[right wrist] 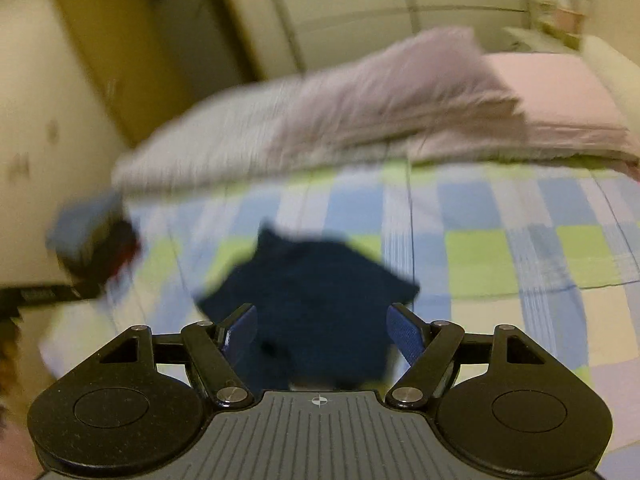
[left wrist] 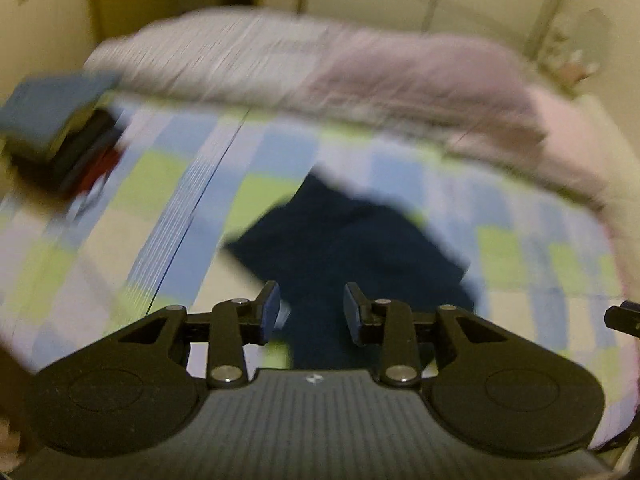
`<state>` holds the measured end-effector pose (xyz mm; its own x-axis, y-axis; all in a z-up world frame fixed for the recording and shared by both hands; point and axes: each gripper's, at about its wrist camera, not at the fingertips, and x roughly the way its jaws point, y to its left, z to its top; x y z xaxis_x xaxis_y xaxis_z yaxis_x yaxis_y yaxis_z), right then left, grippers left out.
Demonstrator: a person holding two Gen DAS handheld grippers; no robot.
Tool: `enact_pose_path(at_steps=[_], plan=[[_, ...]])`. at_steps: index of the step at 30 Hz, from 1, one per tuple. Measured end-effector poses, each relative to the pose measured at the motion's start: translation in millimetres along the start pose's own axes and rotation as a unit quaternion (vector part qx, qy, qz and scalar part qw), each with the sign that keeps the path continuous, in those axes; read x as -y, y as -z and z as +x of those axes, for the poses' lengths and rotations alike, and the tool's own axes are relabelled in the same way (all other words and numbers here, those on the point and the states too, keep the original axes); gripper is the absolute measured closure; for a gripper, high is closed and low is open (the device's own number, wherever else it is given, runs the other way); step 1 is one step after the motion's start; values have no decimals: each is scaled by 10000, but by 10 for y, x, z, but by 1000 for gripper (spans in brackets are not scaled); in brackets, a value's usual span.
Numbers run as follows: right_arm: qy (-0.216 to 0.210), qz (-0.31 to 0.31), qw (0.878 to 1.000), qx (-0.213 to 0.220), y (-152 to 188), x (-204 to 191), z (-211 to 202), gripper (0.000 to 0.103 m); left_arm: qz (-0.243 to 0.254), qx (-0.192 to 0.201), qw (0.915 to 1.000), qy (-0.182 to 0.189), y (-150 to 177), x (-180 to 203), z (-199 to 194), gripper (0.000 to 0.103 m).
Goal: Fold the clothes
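A dark navy garment [left wrist: 352, 240] lies crumpled on the checked bed sheet [left wrist: 160, 184], straight ahead of both grippers. My left gripper [left wrist: 313, 309] hovers over its near edge with the fingers apart; the cloth shows in the gap and a sliver of sheet shows beside the left pad, so nothing looks pinched. In the right wrist view the same garment [right wrist: 316, 292] sits between and beyond the widely spread blue-padded fingers of my right gripper [right wrist: 322, 330], which is open. Both views are blurred by motion.
A stack of folded clothes [left wrist: 56, 120], blue on top with black and red below, sits at the bed's left edge [right wrist: 88, 236]. A folded pink-grey quilt [right wrist: 360, 112] lies across the far side. Beyond it are pale walls and cupboard doors [right wrist: 120, 48].
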<state>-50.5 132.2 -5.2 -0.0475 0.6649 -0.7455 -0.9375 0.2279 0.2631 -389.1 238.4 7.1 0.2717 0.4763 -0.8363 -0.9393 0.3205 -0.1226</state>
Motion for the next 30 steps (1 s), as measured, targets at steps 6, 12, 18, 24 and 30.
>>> enact_pose_path(at_steps=[6,12,18,24,30], plan=[[76,-1221,9907,-587,995,-631,-13,28,-171,-453,9982,-347,693,-184,-48,74],[70,-1487,9861,-741,1341,-662,-239,28,382,-287,9982,-365,962,290,-199,70],[155,-1344,9872,-843,1596,-449,-472,28,705,-282,9965,-342,1275,728,-296,68],[201,-1230,9889,-815,1928,-338,-774,28,836,-381,9951,-363,1654,969,-421,67],[203,-1047,9900,-927,2235,-279,-947,28,985,-507,9930,-396,1952,1088,-547,65]])
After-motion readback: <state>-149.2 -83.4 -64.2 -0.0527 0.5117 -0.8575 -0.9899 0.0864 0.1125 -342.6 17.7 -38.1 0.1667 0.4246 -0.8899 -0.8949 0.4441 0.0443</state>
